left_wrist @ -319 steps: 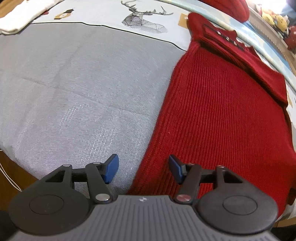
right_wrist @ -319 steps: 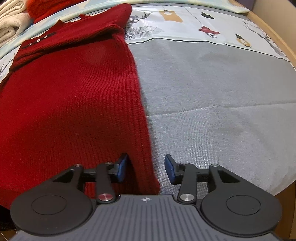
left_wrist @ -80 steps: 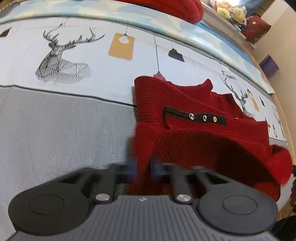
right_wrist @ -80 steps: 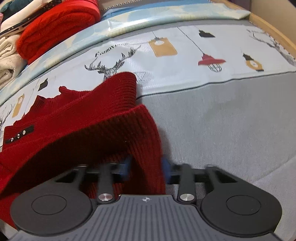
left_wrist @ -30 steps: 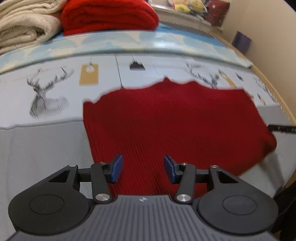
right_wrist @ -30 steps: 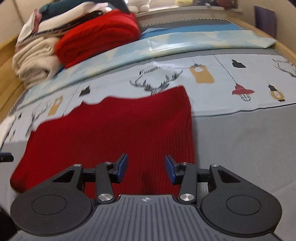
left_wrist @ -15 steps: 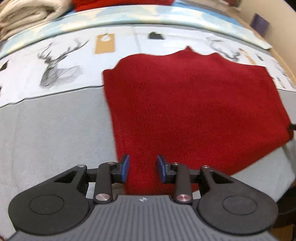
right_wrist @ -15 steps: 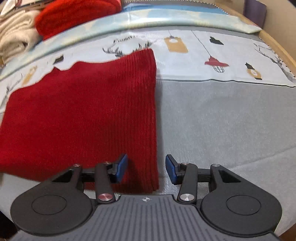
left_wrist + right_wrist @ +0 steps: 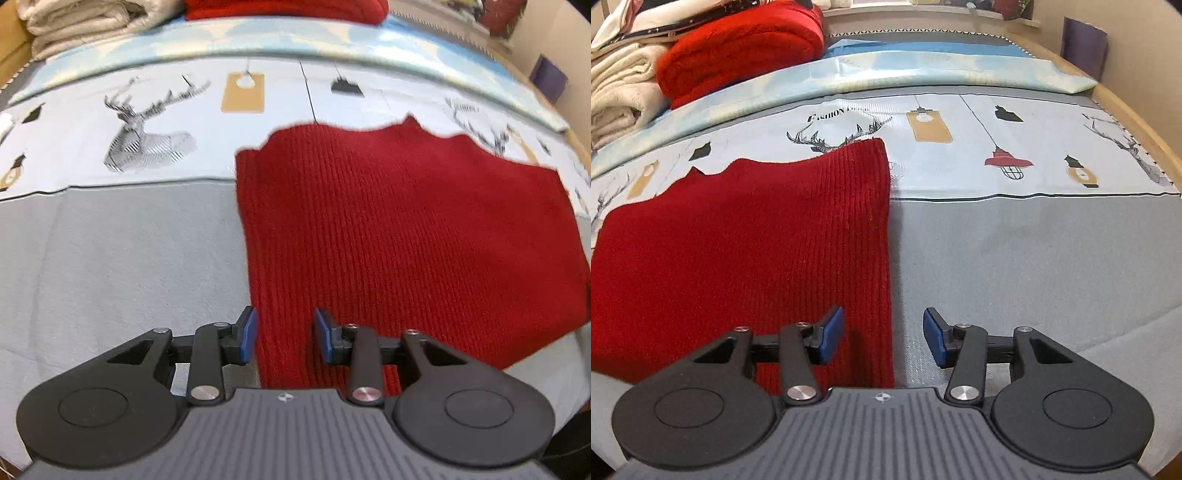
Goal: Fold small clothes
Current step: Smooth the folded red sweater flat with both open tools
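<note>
A dark red knit sweater (image 9: 406, 236) lies folded in half, flat on the grey and printed bed cover; it also shows in the right wrist view (image 9: 738, 251). My left gripper (image 9: 284, 334) is open and empty above the sweater's near left corner, with the left edge between its fingers. My right gripper (image 9: 882, 334) is open and empty above the near right corner, with the sweater's right edge between its fingers.
Folded cream towels (image 9: 617, 96) and a folded bright red knit (image 9: 738, 44) are stacked at the back of the bed. A light blue sheet edge (image 9: 923, 70) runs across behind the sweater. A wooden bed rim (image 9: 1145, 129) runs along the right.
Both grippers carried the sweater's bottom hem up over its top and let go. They then pulled back to the near corners, and the left jaws widened a little.
</note>
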Demonstrator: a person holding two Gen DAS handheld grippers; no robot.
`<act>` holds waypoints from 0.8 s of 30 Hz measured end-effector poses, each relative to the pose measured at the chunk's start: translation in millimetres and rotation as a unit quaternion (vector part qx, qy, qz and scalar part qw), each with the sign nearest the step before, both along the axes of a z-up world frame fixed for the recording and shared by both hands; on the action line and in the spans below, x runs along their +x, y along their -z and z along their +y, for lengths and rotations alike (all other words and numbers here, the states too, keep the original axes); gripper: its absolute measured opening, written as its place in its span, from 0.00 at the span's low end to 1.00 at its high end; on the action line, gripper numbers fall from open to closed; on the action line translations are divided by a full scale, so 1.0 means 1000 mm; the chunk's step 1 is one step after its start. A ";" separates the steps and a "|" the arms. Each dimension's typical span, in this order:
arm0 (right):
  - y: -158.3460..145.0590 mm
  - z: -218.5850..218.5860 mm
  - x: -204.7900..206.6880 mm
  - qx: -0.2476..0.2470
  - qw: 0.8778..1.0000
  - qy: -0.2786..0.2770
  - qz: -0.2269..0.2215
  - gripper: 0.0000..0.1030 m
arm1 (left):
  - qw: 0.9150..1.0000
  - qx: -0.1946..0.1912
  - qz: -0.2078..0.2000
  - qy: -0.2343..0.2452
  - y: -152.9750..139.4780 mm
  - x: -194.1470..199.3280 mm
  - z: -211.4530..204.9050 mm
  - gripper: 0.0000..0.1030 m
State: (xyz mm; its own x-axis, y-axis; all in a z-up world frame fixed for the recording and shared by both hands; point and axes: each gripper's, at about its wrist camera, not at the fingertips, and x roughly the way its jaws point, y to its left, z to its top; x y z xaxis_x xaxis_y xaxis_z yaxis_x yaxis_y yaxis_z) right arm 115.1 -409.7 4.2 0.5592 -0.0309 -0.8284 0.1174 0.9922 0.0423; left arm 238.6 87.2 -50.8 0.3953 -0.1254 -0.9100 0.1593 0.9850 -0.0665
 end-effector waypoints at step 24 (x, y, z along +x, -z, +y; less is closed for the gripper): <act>-0.007 0.012 0.007 -0.031 0.999 -0.023 -0.022 0.53 | 0.999 0.027 -0.020 0.029 -0.001 0.000 -0.027 0.46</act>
State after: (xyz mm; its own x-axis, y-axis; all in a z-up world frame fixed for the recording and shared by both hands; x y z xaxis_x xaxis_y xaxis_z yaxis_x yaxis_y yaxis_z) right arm 121.7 -397.8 11.5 0.5970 -0.0549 -0.8003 0.0714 0.9973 -0.0152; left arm 239.0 59.8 -49.7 0.4256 -0.0998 -0.8994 0.2184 0.9758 -0.0049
